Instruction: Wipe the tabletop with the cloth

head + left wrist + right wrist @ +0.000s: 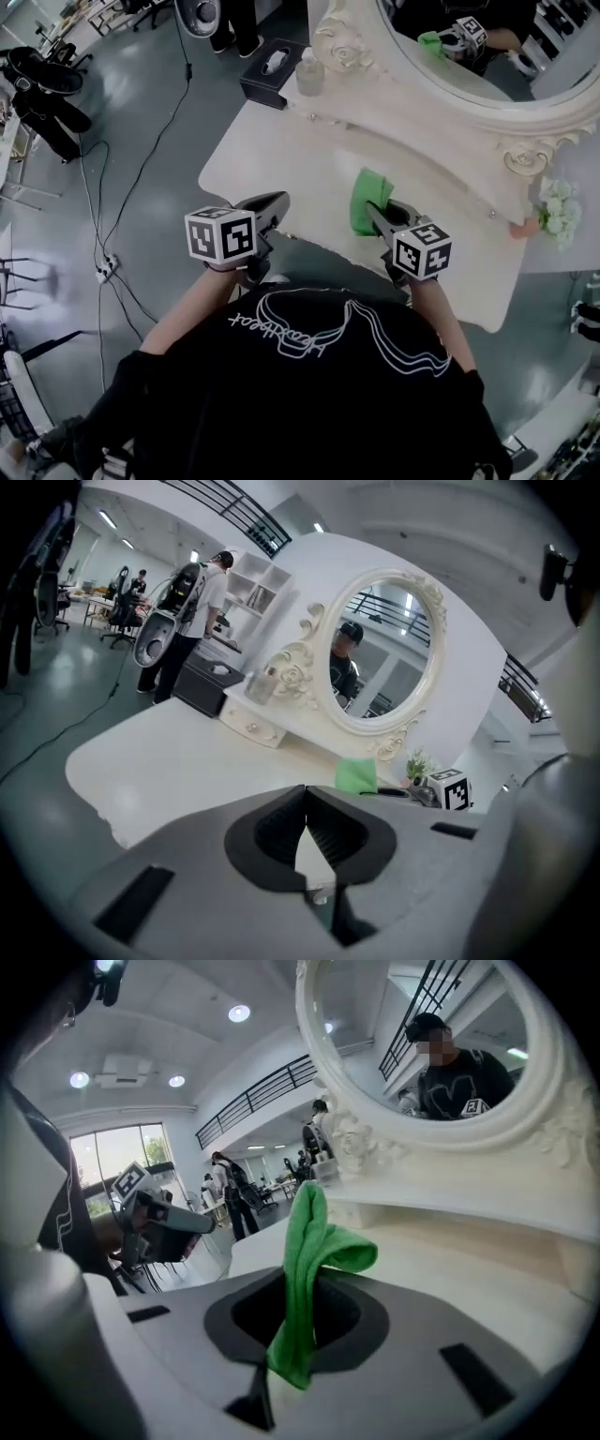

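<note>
Glossy grey floor (141,103), ornate white mirror (375,658)

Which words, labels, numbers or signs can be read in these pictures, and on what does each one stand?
No text can be read for certain.
Shirt, back: white script lettering, upside down in the head view, too unclear to read.
Left cube: black-and-white square markers, no letters or numbers.
Right cube: the same kind of markers.
Shirt front, reflected in the mirror: a small white emblem, too small to read.
</note>
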`<state>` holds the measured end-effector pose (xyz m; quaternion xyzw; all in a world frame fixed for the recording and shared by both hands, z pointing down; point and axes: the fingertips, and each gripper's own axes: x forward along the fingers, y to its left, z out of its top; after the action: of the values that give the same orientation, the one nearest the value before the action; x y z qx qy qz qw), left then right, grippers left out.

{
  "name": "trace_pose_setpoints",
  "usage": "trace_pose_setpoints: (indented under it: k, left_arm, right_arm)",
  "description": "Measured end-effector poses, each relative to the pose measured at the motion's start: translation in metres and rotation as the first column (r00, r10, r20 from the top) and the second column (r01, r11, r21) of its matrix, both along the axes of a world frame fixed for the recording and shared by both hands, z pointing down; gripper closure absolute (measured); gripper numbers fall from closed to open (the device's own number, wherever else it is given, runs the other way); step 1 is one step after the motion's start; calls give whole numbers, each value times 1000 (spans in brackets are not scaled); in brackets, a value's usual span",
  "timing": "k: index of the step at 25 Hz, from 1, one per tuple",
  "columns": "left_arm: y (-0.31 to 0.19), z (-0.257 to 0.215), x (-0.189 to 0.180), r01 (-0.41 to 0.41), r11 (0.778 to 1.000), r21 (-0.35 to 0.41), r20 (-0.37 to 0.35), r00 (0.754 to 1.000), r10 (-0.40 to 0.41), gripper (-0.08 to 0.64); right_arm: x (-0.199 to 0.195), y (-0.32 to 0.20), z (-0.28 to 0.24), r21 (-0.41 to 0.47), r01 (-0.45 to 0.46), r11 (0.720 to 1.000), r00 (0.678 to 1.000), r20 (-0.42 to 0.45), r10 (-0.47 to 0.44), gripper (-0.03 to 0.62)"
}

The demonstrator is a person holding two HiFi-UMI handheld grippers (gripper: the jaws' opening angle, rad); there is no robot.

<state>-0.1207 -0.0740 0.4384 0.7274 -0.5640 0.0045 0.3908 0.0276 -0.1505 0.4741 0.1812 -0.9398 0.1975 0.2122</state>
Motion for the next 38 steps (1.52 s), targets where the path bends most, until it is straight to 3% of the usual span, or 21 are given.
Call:
trace_pose_setpoints:
  k: [5, 8, 13, 17, 27, 38]
  left_arm:
    - [36, -6, -97, 34, 999, 3, 13, 999, -35, 557]
    - [59, -4, -148, 74, 997, -9, -18, 997, -74, 557]
    - [89, 8, -211, 128, 991, -28, -23, 991, -129, 555]
    - [110, 18, -241, 184, 982, -34, -56, 981, -185, 555]
    - [146, 37, -274, 259, 964, -58, -109, 958, -264, 556]
    - [152, 44, -297, 300, 951, -69, -116, 945, -307, 555]
  right_arm:
    - [-129, 38, -15, -7, 71, 997, 997, 34, -71, 537]
    - [-190, 60, -16, -28, 115, 993, 993, 34, -114, 535]
    - [-270, 81, -2, -71, 139, 988, 990, 21, -138, 535]
    - [-320, 89, 17, -77, 154, 985, 988, -16, -156, 535]
    - [-388, 81, 56, -22, 157, 987, 975, -157, -158, 535]
    - [-404, 69, 85, 46, 193, 980, 941, -292, -172, 535]
